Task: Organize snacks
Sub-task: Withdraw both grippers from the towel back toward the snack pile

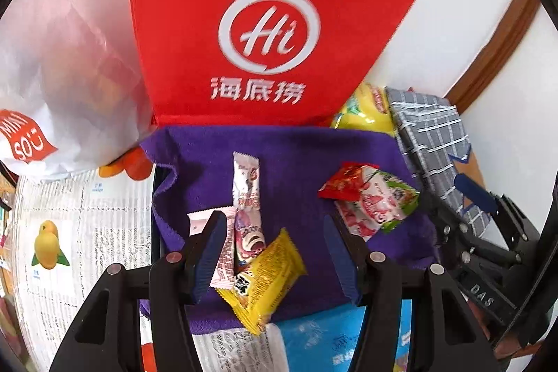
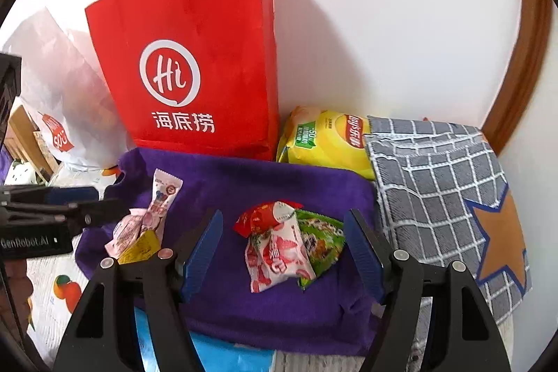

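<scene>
Both the left gripper point(image 1: 272, 253) and right gripper point(image 2: 284, 250) hover open and empty over two piles of small foil snack packets point(image 2: 289, 243) on the purple cloth point(image 2: 244, 183), seemingly sorted into separate groups.

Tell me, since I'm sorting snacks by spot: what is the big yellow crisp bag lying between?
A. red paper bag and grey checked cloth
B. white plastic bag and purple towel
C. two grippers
A: the big yellow crisp bag sits between the red paper bag and grey checked cloth.
</scene>
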Available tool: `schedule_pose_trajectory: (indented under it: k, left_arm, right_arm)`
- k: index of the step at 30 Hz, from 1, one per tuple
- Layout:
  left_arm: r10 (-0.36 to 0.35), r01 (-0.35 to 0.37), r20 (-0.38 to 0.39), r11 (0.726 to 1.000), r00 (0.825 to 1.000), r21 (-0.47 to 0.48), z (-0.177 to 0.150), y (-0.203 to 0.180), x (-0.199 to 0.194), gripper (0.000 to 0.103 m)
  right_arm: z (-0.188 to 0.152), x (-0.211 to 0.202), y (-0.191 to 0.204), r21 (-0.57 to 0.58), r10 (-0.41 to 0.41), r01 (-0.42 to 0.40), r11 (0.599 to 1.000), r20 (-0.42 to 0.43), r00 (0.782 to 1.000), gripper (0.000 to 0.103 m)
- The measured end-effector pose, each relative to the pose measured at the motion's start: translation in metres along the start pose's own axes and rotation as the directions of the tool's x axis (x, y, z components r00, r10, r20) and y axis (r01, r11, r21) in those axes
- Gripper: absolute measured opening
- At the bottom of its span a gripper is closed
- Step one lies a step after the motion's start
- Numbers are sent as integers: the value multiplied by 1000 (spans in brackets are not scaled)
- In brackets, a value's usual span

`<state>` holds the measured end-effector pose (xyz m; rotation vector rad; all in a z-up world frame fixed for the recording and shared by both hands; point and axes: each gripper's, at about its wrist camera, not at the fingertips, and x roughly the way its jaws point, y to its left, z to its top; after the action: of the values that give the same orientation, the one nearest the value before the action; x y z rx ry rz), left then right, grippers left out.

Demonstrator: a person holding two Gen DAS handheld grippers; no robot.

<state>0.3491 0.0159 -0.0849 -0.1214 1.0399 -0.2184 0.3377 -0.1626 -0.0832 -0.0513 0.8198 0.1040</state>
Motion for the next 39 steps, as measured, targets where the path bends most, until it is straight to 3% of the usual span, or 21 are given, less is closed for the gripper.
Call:
schedule_pose_trajectory:
  k: [9,14,19,28,39]
  left_arm:
    - [-28,22,101,998,994,63,-9,-29,-51,56]
    - [-43,35,129,997,991,68,-28,-36,-84,56]
    - [-7,2,149,999,989,34,-52,-28,-107,56]
    - [-13,17,129,999,992,-35,-93,-5,-131,54]
    - [44,-36,88,995,995,-88,-144,26,-137,56]
  right_arm:
    - [-29,-67,-11,32,-33,31,999,85,996,71]
    - [-46,-96,-13,52,-47,43,998,81,996,71]
    - [-63,-115,-8,55,-16,14,998,38,999,71]
    - [-100,-139,5,69,13,-15,997,41,999,71]
    - [-147,-126,30,42,78,-75,996,-60,995,71]
